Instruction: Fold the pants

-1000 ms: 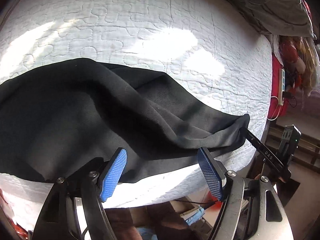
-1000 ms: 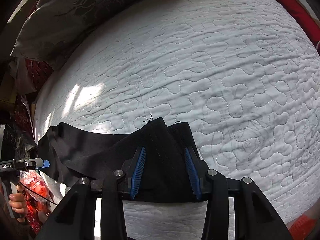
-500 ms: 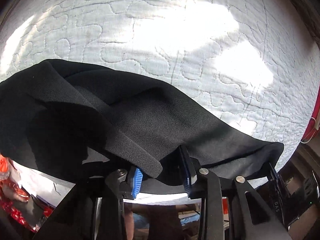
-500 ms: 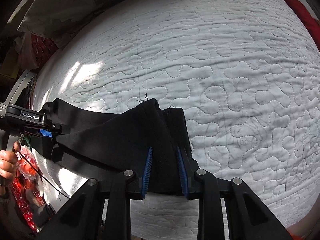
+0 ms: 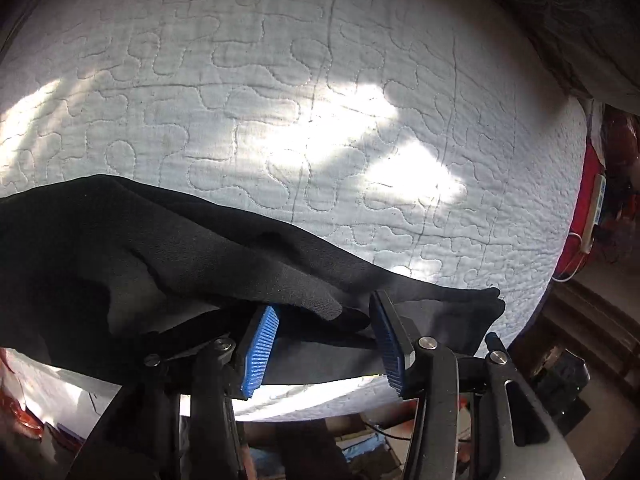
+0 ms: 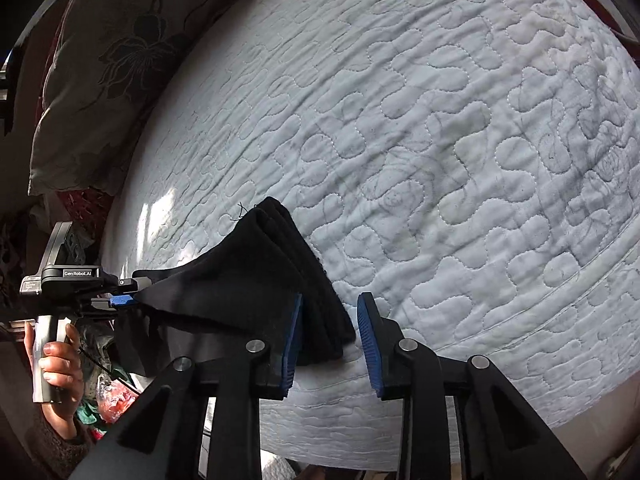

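Note:
The black pants [image 5: 168,264] lie folded near the front edge of the white quilted bed [image 5: 280,100]. In the left wrist view my left gripper [image 5: 320,344] stands open, its blue pads [image 5: 258,354] on either side of a fold of the cloth. In the right wrist view my right gripper [image 6: 328,344] is open too, with the folded end of the pants [image 6: 272,280] resting against its left pad. The left gripper [image 6: 120,298] shows there at the far left, at the other end of the pants, held by a hand.
A grey flowered pillow [image 6: 104,64] lies at the bed's far left in the right wrist view. Red cloth and a white power strip [image 5: 596,208] hang beyond the bed's right edge in the left wrist view. Clutter lies on the floor below the bed edge.
Both grippers were shut on the pants half a second ago and have now opened. The pants have settled onto the bed.

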Tool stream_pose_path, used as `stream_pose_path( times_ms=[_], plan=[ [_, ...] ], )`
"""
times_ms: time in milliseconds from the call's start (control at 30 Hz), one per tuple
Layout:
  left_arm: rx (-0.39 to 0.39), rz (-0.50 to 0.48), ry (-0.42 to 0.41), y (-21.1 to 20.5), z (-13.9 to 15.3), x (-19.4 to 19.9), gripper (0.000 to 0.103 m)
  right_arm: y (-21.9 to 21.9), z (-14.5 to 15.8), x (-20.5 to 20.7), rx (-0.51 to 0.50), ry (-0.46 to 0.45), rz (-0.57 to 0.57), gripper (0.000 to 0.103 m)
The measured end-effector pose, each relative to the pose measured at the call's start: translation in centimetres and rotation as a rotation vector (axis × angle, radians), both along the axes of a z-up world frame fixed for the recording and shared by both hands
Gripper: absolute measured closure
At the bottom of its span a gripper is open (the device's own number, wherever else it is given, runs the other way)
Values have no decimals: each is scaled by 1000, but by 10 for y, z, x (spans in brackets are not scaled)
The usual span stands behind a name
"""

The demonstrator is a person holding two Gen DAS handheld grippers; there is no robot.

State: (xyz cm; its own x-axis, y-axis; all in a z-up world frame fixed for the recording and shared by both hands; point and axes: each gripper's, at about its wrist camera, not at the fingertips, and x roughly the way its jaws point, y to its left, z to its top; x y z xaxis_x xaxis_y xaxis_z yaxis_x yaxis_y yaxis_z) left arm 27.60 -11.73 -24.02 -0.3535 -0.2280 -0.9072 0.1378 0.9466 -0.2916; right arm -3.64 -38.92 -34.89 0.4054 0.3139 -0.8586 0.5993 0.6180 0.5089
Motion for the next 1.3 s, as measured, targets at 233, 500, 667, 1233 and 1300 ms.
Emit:
stream_pose_path(
  times_ms=[233,500,667,1233,1300],
  plan=[
    [113,103,-215,108,48,-4,41,24,23,58,-224,-26,235,51],
    [242,448,-304,262,68,29,41,31,7,67,-190,13,219,51],
    [202,393,-252,268,25,39,40,27,2,64,-164,33,177,50],
    [171,177,-250,237,-45,40,88,9,-14,70,-182,108,52,88],
    [178,155,-261,234,-45,39,85,12,-9,69,-213,107,42,79]
  ],
)
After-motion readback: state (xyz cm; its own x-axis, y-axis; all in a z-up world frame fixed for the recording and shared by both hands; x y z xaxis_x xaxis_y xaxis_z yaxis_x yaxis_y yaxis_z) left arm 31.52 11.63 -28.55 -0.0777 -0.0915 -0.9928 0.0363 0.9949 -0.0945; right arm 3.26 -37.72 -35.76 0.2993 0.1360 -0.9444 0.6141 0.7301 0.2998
